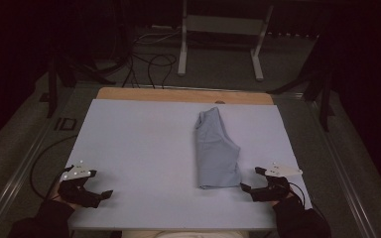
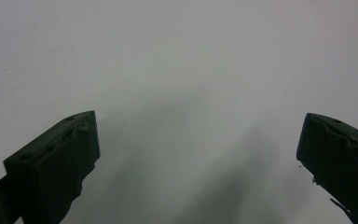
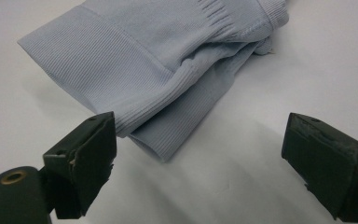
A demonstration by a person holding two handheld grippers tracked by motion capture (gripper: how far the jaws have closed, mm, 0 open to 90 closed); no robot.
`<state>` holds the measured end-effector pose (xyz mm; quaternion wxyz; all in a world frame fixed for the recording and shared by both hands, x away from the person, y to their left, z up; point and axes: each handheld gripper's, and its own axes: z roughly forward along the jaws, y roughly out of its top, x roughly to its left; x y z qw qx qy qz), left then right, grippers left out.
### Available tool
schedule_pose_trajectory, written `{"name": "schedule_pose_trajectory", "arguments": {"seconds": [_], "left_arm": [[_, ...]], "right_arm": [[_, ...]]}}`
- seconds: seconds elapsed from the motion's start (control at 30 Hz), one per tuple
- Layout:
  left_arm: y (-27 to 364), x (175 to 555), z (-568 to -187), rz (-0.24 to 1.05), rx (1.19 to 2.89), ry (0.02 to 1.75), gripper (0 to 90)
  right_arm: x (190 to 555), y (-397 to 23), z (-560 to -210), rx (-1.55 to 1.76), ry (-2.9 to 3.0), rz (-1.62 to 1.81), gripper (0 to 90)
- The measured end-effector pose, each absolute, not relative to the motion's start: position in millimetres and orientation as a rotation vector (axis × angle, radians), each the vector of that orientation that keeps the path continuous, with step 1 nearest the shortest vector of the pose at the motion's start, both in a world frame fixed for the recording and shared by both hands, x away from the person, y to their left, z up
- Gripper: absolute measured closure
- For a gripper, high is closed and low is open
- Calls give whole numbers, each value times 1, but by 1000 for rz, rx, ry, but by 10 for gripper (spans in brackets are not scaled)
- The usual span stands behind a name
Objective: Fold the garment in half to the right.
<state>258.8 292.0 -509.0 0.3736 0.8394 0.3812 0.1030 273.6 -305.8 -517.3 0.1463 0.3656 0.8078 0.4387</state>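
Folded light-blue shorts (image 1: 216,151) lie lengthwise, away from person, ribbed hem nearest right gripper (image 1: 254,179), just left of it. Both jaws wide, empty; left gripper (image 1: 100,183) well apart over bare mat (image 1: 139,144).

Folded garment (image 1: 216,151): pale blue, finely ribbed at cuffs. Bench (image 1: 139,148): light grey, tan far edge. Jaws: black.

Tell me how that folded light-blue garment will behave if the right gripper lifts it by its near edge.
The folded garment is probably floppy: its thin ribbed knit lies creased and layered, so it would sag and likely unfold. It looks light, since it lies flat on the table. Pushed, it would more likely bunch than slide as one piece.
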Motion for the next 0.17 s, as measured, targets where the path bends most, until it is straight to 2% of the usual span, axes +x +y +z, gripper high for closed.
{"name": "schedule_pose_trajectory", "arguments": {"seconds": [0.17], "left_arm": [[291,259,-509,262,2149,975,1]], "right_arm": [[274,-306,-517,1052,2326,1266,104]]}}
